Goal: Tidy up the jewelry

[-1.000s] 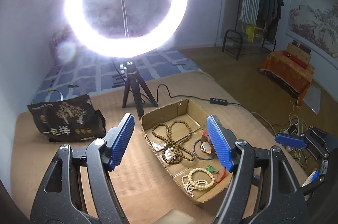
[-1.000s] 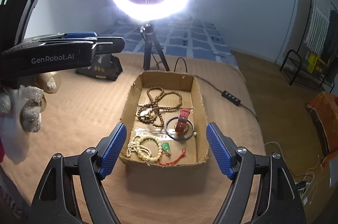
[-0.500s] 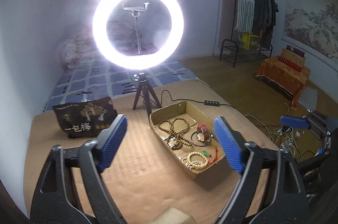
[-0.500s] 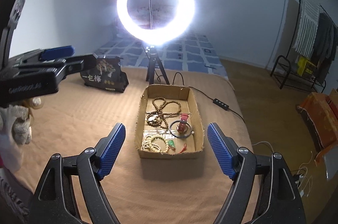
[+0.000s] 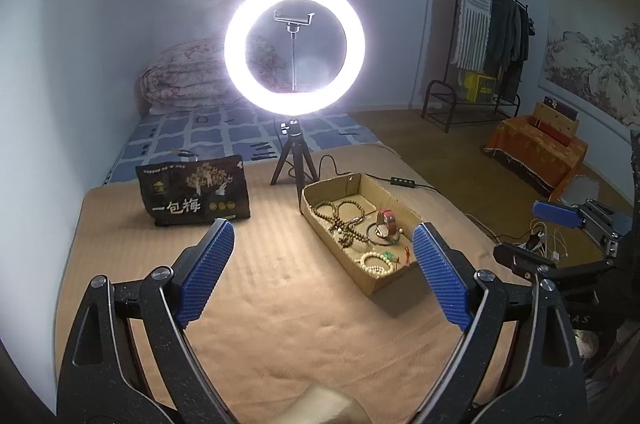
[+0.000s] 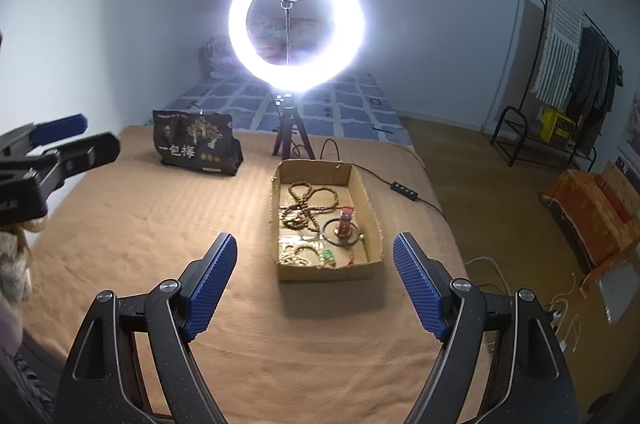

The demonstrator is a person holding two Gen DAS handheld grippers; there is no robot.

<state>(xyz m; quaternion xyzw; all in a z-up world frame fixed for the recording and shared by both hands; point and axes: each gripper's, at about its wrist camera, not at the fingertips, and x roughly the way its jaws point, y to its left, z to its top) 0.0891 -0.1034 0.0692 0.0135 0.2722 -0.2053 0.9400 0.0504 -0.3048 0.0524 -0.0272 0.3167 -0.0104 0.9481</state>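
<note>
While both sets of tongs hang over the tan bedcover (image 6: 140, 224), the left gripper (image 5: 322, 272) has just spread wide and the right gripper (image 6: 314, 286) gapes too, nothing between either. Ahead, the cardboard box (image 6: 366, 200) holds brown beads (image 6: 304, 208), a red strap (image 6: 345, 220) and pale beads (image 6: 296, 256).

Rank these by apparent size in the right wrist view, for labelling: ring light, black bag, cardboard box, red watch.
1. ring light
2. cardboard box
3. black bag, close to the box, unsure
4. red watch
</note>
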